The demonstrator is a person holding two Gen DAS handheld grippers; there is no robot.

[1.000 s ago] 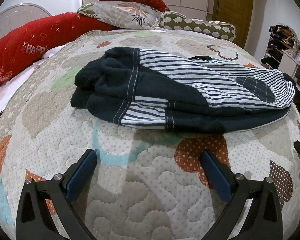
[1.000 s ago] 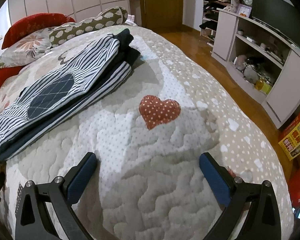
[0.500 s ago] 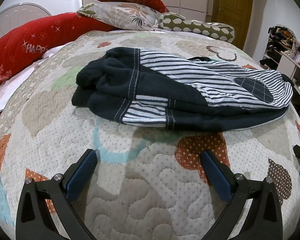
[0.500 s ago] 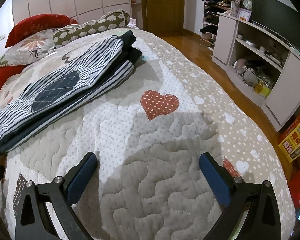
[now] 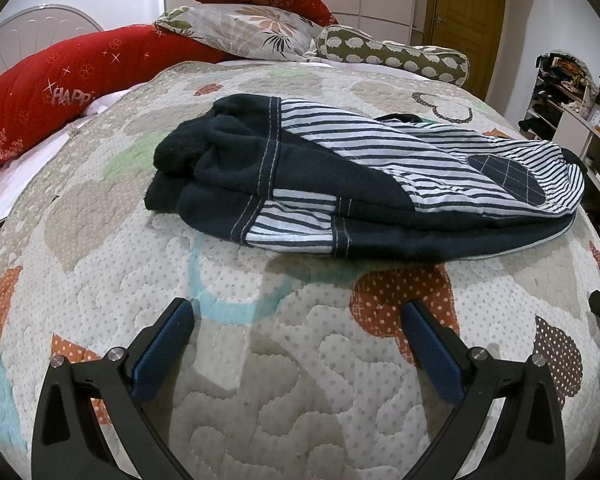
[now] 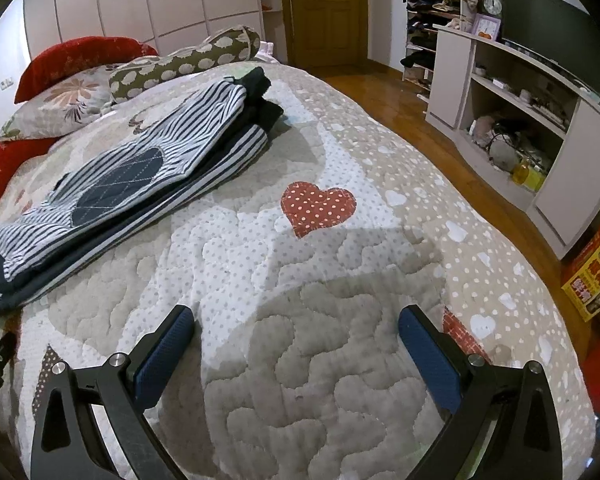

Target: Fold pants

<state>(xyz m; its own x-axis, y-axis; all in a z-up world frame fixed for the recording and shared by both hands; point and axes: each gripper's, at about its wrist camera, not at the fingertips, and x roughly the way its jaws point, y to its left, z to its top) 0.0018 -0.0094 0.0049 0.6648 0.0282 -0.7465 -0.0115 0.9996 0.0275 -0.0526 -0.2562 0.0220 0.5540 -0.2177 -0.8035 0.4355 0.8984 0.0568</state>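
Note:
The pants (image 5: 340, 184) are navy with white-striped panels and lie folded in a flat bundle on the quilted bedspread (image 5: 260, 360). In the right wrist view the pants (image 6: 140, 184) lie at the left. My left gripper (image 5: 298, 336) is open and empty, over the quilt short of the bundle's near edge. My right gripper (image 6: 296, 340) is open and empty, over bare quilt to the right of the pants, near a red heart patch (image 6: 318, 206).
Red and floral pillows (image 5: 60, 88) and a bolster (image 5: 396, 56) line the head of the bed. The bed's right edge drops to a wooden floor (image 6: 440, 128). A shelf unit (image 6: 520, 112) and a yellow box (image 6: 596, 272) stand beside it.
Both grippers have drawn back slightly from the pants and stay open. The right view has swung a little so the pants sit further left. The pants have not moved.

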